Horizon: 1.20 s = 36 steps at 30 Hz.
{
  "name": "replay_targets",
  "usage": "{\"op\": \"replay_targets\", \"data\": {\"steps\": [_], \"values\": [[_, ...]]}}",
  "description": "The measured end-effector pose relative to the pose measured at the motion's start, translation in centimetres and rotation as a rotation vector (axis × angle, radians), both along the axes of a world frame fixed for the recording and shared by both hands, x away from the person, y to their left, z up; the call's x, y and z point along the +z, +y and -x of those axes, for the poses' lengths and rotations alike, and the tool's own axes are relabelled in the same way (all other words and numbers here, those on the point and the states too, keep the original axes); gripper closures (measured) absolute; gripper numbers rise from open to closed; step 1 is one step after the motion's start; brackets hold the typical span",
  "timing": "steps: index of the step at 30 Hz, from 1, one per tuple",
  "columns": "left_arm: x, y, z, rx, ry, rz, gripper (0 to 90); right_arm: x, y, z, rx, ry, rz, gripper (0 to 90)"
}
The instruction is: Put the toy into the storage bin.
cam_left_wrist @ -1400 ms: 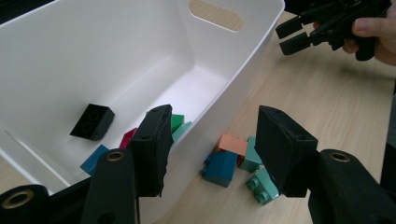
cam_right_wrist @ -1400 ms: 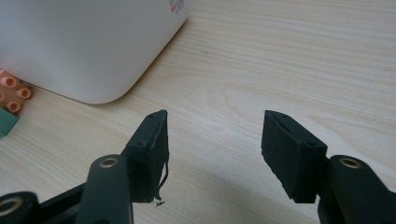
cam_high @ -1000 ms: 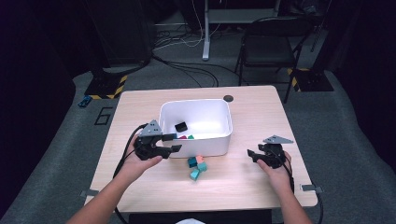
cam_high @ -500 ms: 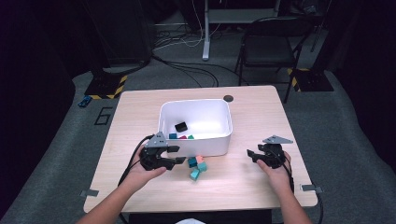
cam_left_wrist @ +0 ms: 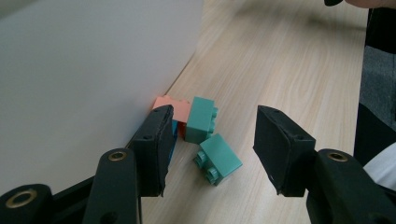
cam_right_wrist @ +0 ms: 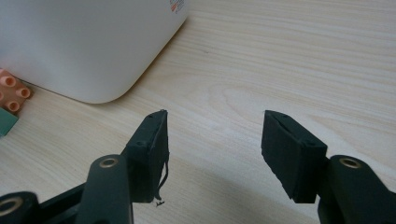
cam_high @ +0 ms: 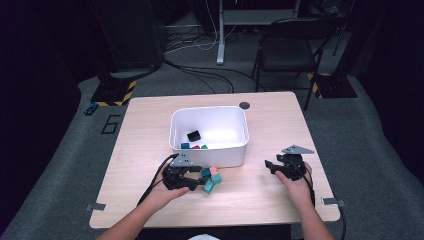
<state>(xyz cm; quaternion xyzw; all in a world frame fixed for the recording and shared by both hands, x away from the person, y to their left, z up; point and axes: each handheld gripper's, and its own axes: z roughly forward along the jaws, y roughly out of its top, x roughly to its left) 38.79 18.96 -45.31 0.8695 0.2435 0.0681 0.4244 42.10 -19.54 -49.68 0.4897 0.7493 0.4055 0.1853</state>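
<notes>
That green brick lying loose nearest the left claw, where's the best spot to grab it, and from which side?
Probably across its two long flat sides. The green brick lies tipped over, studs facing sideways toward the left gripper, and sits apart from the other bricks by the white bin. The open jaws already straddle it, so coming straight in from the gripper's side looks best; the smooth faces should give the pads more to hold than the studs.

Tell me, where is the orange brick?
The orange brick lies on the table against the white bin, beside two green bricks, just ahead of the left gripper.
</notes>
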Motion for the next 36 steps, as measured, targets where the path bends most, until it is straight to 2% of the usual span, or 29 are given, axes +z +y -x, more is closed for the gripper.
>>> {"op": "replay_targets", "data": {"steps": [8, 14, 15, 19, 24, 36], "values": [[-1.1, -0.4, 0.1, 0.005, 0.018, 0.012, 46.8, 0.0, 0.0, 0.0, 0.001, -0.002, 0.003, 41.0], [-2.1, -0.8, 0.3, 0.004, 0.011, 0.03, 46.6, 0.0, 0.1, 0.0, 0.0, 0.001, 0.001, 40.9], [-2.2, -0.8, 0.3, 0.002, 0.01, 0.023, 46.5, 0.0, 0.0, 0.0, 0.006, -0.002, 0.009, 41.0], [-3.0, -1.0, 0.3, -0.001, 0.023, 0.03, 46.6, -0.1, 0.1, 0.0, 0.007, 0.001, 0.008, 40.9], [-4.1, -1.3, 0.3, -0.001, 0.021, -0.009, 46.4, -0.1, 0.1, 0.0, 0.007, -0.002, 0.009, 40.9], [-5.6, -2.0, 0.2, -0.011, 0.04, -0.042, 46.0, -0.1, 0.1, 0.0, 0.009, 0.001, 0.005, 40.9]]}}
